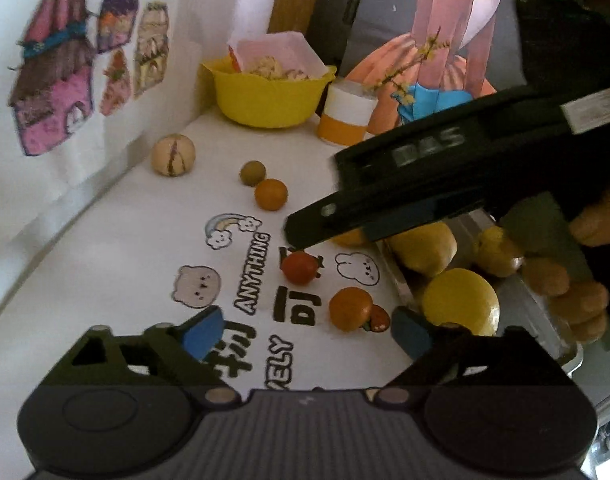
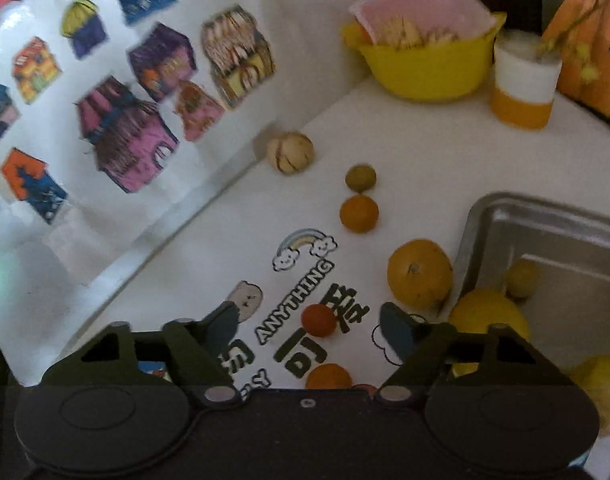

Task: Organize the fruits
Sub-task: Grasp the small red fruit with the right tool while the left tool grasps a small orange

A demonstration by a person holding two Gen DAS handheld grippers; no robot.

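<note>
- Only the left wrist view shows the right gripper (image 1: 305,236), reaching toward 9 o'clock above the metal tray (image 1: 561,344).
- Both claws gape wide, empty; left gripper (image 1: 309,328) frames a small orange fruit (image 1: 351,308).
- Large orange fruit (image 2: 420,279): stem faces up.

Two close, downward wrist views, both over one fruit-strewn table (image 1: 117,240).

mat (image 1: 145,264): "ANYTHING", Chinese chars | right gripper (image 1: 385,208): "DAS"

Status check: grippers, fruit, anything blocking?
Left gripper open, right gripper open, both empty. Lemons in metal tray; red tomato loose on table. Nothing blocking.
</note>
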